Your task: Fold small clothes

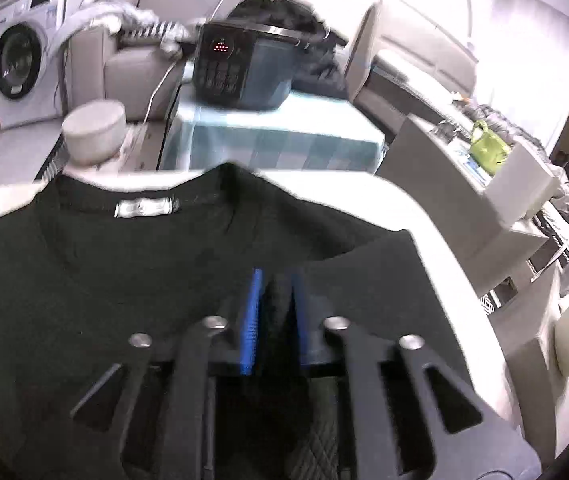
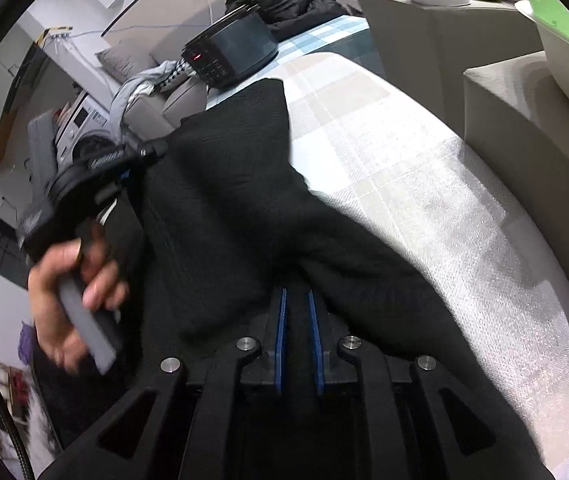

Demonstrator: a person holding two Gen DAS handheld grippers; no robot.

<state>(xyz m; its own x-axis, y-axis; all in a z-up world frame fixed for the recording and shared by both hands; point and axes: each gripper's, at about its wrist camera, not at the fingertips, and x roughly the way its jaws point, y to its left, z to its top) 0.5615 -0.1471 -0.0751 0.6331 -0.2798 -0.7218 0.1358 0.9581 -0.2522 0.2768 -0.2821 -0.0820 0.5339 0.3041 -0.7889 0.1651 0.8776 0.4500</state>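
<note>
left gripper [image 1: 274,304]: right at the bottom centre of your left view, blue pads nearly together with a ridge of dark fabric pinched between them, so you're clamped on the shirt.
right gripper [image 2: 296,312]: same story in the right view, pads close with black cloth bunched in the gap, looks gripped.
shirt [image 1: 132,272]: black knit, spread across the white table [image 2: 424,168], filling the lower half of both views.
feel: I'd guess soft, light, floppy, not slippery. It'll sag wherever you don't hold it, so grab hems or shoulder seams, not the middle.
pointing: collar with the white label [image 1: 144,207] faces the top of the left frame; long axis runs collar to hem, toward your camera.
hand [image 2: 72,292]: lower left of the right view, wrapped around the other gripper's handle.
</note>
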